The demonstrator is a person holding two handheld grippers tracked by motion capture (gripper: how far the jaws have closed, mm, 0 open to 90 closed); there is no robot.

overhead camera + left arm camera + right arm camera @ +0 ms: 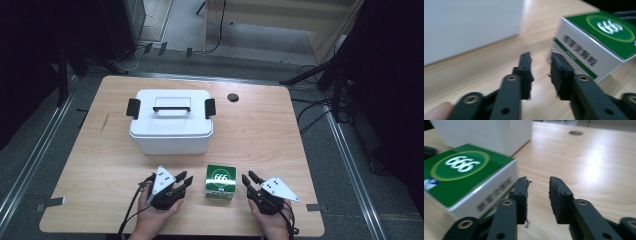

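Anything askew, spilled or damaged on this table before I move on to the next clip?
Nothing stands out. The white lidded plastic storage box sits square with both black latches down, the small green-and-white carton marked 666 stands upright and intact, and the light wooden table shows no spill. The dark round spot looks like a cable hole.

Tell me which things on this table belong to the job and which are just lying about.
In the job:
- small green and white cardboard box, between the two grippers
- left gripper, open, empty
- right gripper, open, empty

Possibly next, or just lying about:
- white plastic lidded bin with black latches
- dark round hole in the wooden table
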